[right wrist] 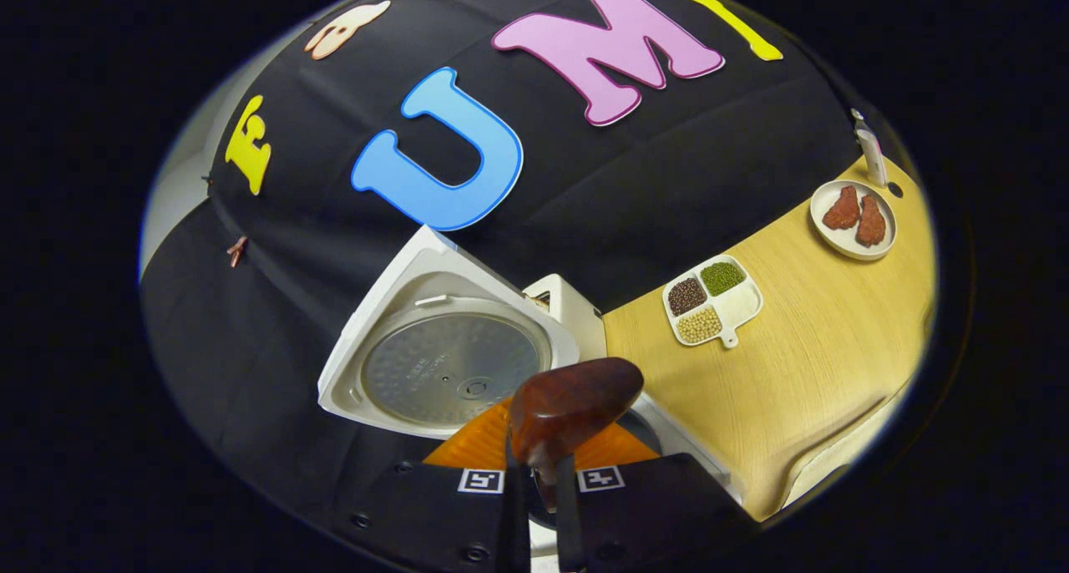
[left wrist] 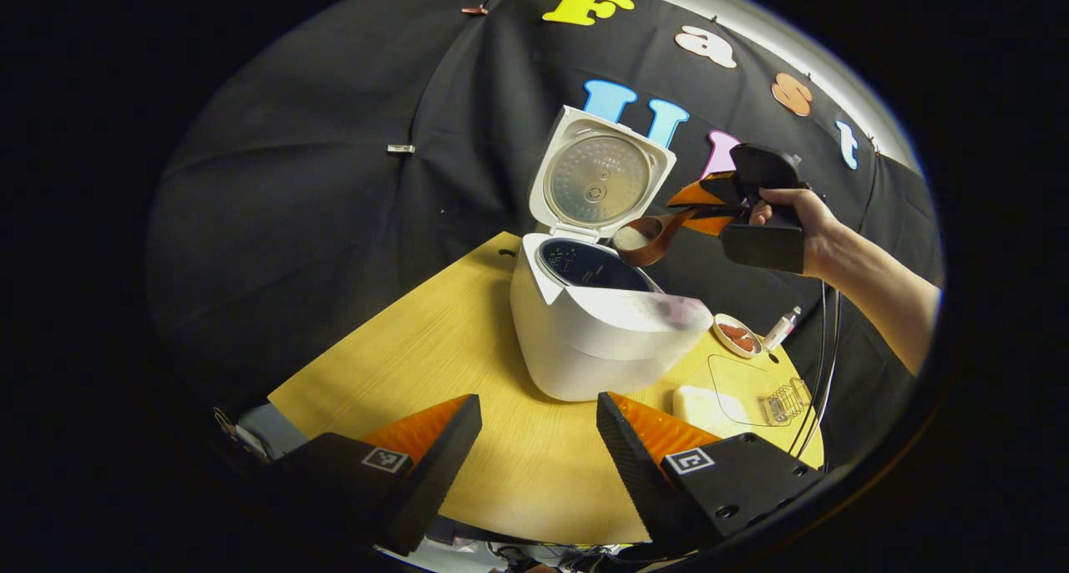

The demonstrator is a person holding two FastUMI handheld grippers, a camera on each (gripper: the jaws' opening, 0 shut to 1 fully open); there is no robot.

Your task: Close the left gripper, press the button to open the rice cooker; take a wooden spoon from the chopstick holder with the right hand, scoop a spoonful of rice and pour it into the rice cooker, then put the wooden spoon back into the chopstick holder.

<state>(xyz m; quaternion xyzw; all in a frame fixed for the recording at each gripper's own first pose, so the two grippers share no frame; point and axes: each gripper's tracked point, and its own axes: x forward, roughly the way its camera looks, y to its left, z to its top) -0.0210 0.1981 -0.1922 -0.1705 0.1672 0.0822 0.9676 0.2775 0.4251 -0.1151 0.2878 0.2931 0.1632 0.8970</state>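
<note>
**Spoon of rice held over the open cooker**

Your desk carries the whole scene, wood-topped and set against the black booth wall. On it stands the rice cooker, lid swung up and back, dark inner pot open to view. In the right gripper view that raised lid sits just ahead of you, its metal inner plate facing the camera.

Your right gripper, seen from the left gripper view with your hand wrapped round it, hangs above the cooker's far rim. Its fingers are clamped together on the handle of the wooden spoon; the bowl of the spoon holds white rice and sits right over the pot's edge. From the right gripper view the spoon shows its brown back.

Your left gripper hangs low over the near side of the desk, fingers spread apart, holding nothing.

Smaller things now: a divided dish of grains beside the cooker, a small plate with two reddish pieces, a white bottle at the desk's far edge, and a little wire rack.
</note>
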